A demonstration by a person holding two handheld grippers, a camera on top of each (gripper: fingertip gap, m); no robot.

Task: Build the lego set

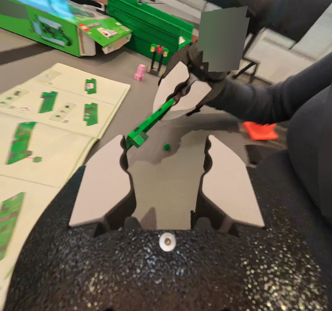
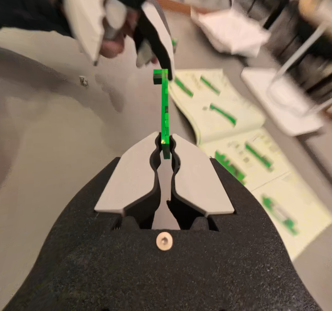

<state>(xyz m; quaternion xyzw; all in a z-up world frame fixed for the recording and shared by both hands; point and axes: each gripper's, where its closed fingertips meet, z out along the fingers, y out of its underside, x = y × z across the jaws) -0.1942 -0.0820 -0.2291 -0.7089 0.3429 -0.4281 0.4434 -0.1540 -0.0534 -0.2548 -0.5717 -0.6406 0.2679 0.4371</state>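
Your right claw (image 2: pixel 164 145) pinched the long green lego strip (image 2: pixel 165 115) above the grey worktop (image 1: pixel 161 185); your left claw (image 1: pixel 165 151) gaped wide, its tip at the strip's far end. The open instruction booklet (image 1: pixel 53 122), green box (image 1: pixel 53 27) and green bin (image 1: pixel 149 20) lay beyond.

The instruction booklet (image 1: pixel 53 122) is cut off by the left edge in the left wrist view and by the right edge in the right wrist view (image 2: pixel 251 158); its diagrams are smeared in both. The green box (image 1: pixel 53 25) runs off the left edge, its top face blurred. The near end of the green lego strip (image 2: pixel 165 119) is hidden between the fingers of the right tongs (image 2: pixel 164 137). A small pale item (image 2: pixel 83 81) on the table (image 2: pixel 45 122) is too small to identify. The room behind is blurred, and a small green cube (image 1: pixel 166 147) shows no detail.
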